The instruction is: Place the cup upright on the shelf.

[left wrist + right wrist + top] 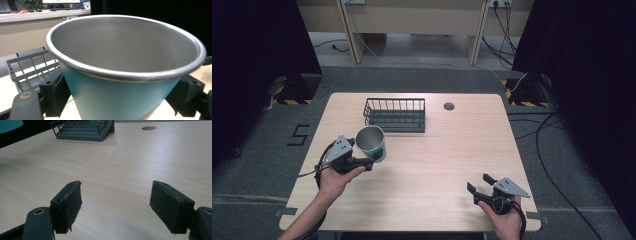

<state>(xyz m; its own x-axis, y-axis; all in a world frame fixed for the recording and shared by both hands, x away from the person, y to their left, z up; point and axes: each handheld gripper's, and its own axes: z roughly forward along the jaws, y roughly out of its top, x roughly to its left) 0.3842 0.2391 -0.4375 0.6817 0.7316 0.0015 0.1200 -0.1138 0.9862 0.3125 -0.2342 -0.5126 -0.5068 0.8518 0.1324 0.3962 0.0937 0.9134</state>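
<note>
Left gripper [371, 161]: its jaws are squeezed on the cup [371, 143], one on each side, low on the blue part (the left gripper view shows both black pads pressed to it).
Cup: silver inside, blue outside, at the left of the table [422, 170]. Its open mouth faces up and leans a little toward the person.
Basket [395, 114]: a dark wire basket sits just behind the cup, toward the far edge of the table. Nothing lies between them.
Hole [449, 106]: a small round hole in the table, right of the basket.
Right gripper [481, 187]: near the front right corner, jaws wide apart, holding nothing, well away from the cup.
</note>
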